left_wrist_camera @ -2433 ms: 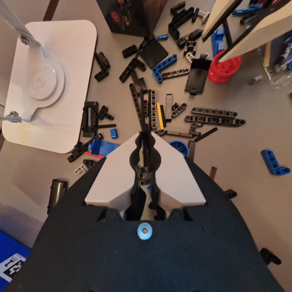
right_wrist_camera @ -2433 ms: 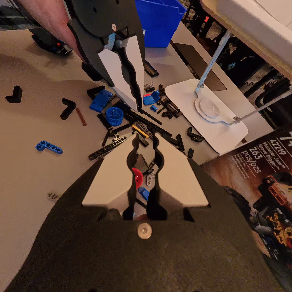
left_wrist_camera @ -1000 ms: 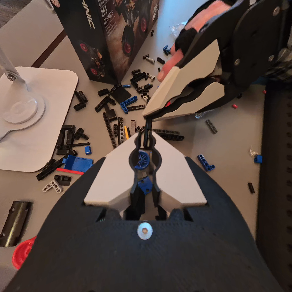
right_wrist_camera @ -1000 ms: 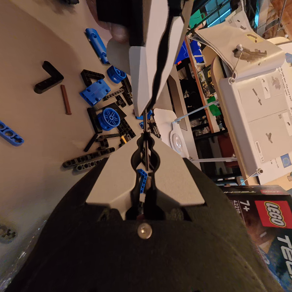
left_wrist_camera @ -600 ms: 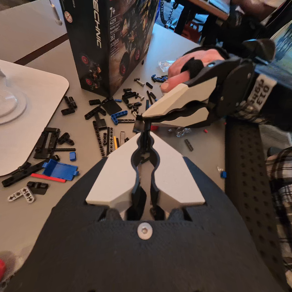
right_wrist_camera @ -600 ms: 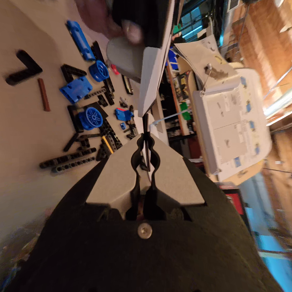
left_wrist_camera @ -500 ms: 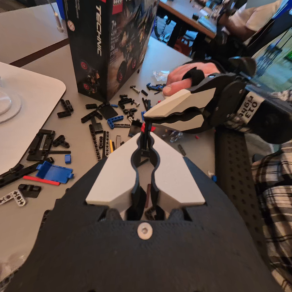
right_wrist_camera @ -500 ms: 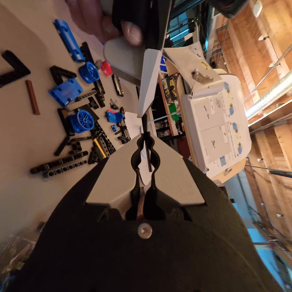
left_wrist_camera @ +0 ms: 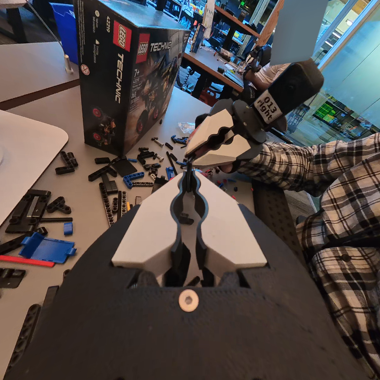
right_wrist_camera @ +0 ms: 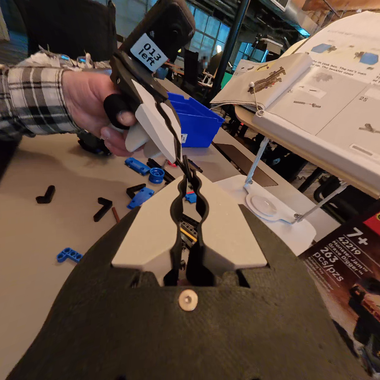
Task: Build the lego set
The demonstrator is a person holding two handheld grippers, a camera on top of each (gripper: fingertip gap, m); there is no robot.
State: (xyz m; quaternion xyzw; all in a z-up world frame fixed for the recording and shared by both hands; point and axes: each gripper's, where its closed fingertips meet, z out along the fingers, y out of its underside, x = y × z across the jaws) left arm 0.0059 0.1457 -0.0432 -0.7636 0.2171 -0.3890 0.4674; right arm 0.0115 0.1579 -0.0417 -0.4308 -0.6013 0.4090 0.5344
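- Left gripper: fingertips pinched narrow on a thin black rod, centre of the left wrist view. Rod stands up out of the tips, lifted clear of the table.
- Right gripper: comes in from the right, tips closed on the same rod's upper end. In the right wrist view its own tips sit mid-frame, narrow, with the black rod running up to the left gripper above.
- Versus 0.5 s ago: both grippers are still clamped on the rod. The left view has tipped up, so the box fills more of the upper frame. The right view has rolled back toward level; earlier the table ran up the left side.
- A hand in a plaid sleeve holds the left gripper, upper left of the right view.
- Loose parts lie below: blue wheel, black beams, blue L-beam, blue panel.
- Writing: the set box upper centre carries printed branding and artwork. Each gripper body bears a white sticker. The open instruction booklet sits upper right on a white stand. Text not transcribed.
- Blue bin sits behind the left gripper.
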